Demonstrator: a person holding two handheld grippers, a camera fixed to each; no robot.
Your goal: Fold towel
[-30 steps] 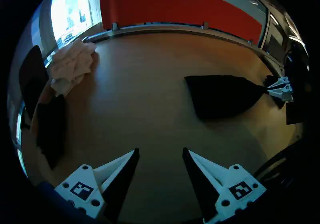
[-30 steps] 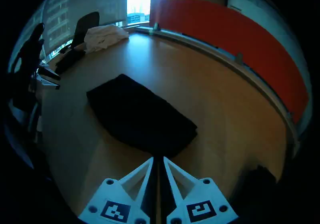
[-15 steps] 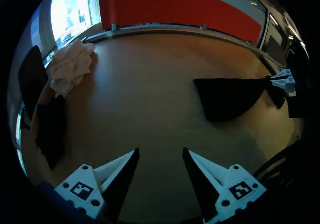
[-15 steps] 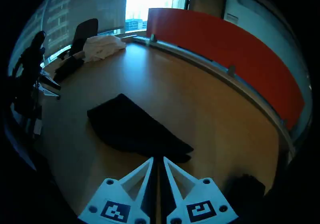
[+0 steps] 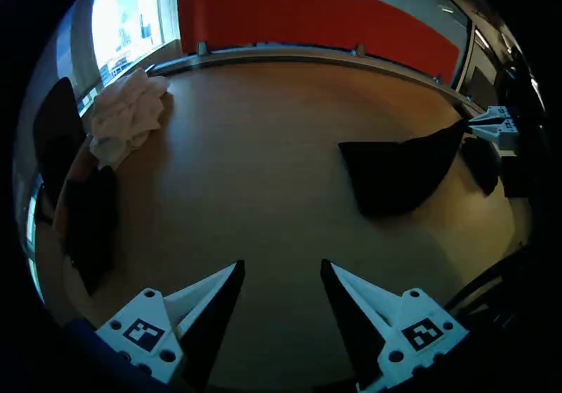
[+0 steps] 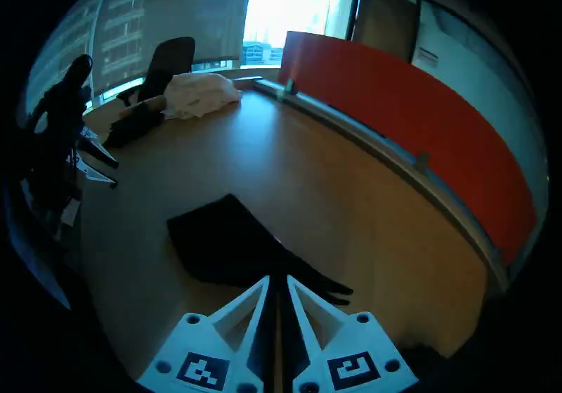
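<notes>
A dark towel [image 5: 400, 171] lies on the wooden counter [image 5: 267, 133], one corner drawn up and off the surface by the right hand-held gripper [image 5: 495, 122], seen at the far right of the left gripper view. In the right gripper view, that same hand-held gripper [image 6: 279, 280] has its two fingers pressed together on the towel's near corner, and the rest of the cloth [image 6: 225, 245] trails away across the counter [image 6: 302, 168] in a narrowing wedge.

The left hand-held gripper [image 5: 281, 263] hangs above bare counter with its fingers spread wide and nothing between them, well apart from the towel. It appears small at the left edge of the right gripper view [image 6: 95, 161].

A heap of pale cloth [image 5: 126, 112] sits near the counter's far corner, with a dark cloth [image 5: 88, 224] at the edge beside it. A red partition [image 5: 316, 13] runs along the counter's far side, and a dark chair [image 6: 168, 59] stands by the bright window [image 6: 288, 6].
</notes>
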